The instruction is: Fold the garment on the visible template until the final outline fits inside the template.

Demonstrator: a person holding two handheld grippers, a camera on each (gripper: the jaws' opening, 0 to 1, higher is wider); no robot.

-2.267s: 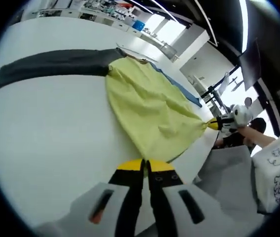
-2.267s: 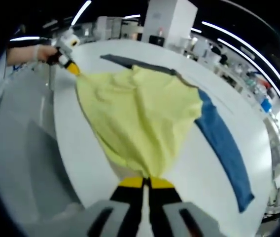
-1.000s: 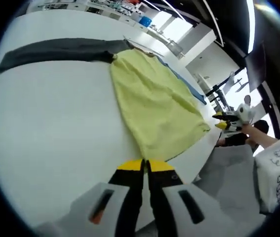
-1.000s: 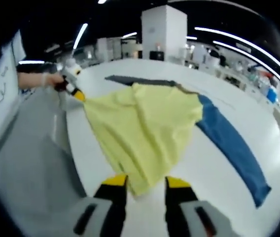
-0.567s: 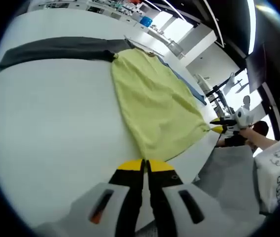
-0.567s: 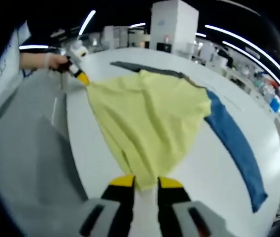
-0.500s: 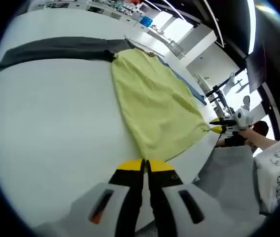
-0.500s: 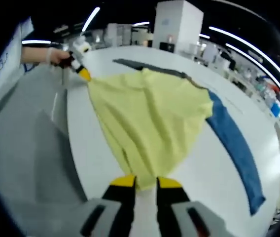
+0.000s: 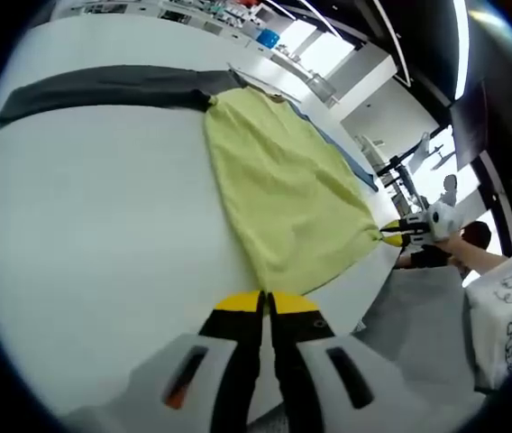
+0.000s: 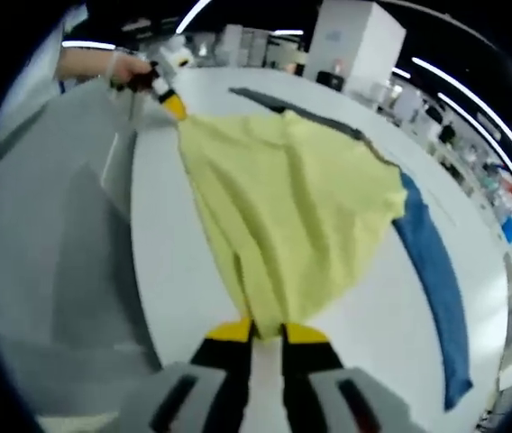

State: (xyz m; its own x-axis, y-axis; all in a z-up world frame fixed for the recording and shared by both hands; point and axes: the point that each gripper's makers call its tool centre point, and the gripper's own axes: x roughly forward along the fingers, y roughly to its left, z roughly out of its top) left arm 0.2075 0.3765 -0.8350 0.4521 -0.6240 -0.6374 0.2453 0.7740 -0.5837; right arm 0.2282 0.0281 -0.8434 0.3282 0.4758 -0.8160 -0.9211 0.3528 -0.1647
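The garment [image 9: 283, 194] lies spread out on the table [image 9: 94, 234], with its hem running along the table's near edge. One sleeve [image 9: 103, 86] stretches off toward the left edge, the other sleeve [image 10: 432, 280] toward the right. The left gripper [image 9: 265, 302] sits at one hem corner and the right gripper [image 10: 267, 332] at the other, each at the near edge with cloth between its jaws.

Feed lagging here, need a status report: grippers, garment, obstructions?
Left gripper shut on the yellow garment's hem corner. Right gripper shut on the other hem corner. Garment spread on the white table, grey sleeve and blue sleeve out flat. Nothing obstructing.
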